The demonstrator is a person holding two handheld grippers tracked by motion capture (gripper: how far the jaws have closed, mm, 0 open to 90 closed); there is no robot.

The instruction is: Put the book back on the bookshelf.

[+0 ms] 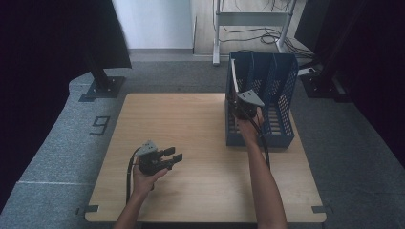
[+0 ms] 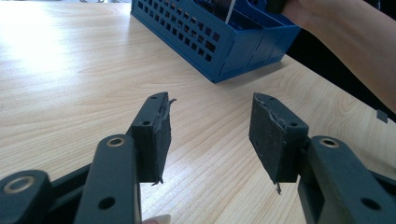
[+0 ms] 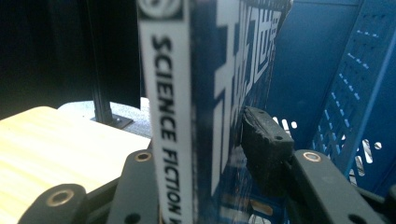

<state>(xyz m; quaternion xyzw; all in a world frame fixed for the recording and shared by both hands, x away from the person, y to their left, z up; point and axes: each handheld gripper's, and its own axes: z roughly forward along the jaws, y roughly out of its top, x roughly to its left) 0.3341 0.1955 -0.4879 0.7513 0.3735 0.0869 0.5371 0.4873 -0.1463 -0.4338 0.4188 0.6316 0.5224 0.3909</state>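
Observation:
A book with a white spine reading "SCIENCE FICTION" and a dark blue cover stands upright in the left slot of a blue perforated file rack. My right gripper reaches into that slot, and the book sits between its jaws. In the right gripper view the right pad stands slightly off the cover, so the right gripper is open around the book. The left jaw is partly hidden behind the spine. My left gripper rests low over the table's front left. The left gripper is open with nothing between its pads.
The wooden table has bare room left of the rack. The right forearm stretches across the table's right side. Dark monitor stands and a metal frame with cables lie beyond the far edge.

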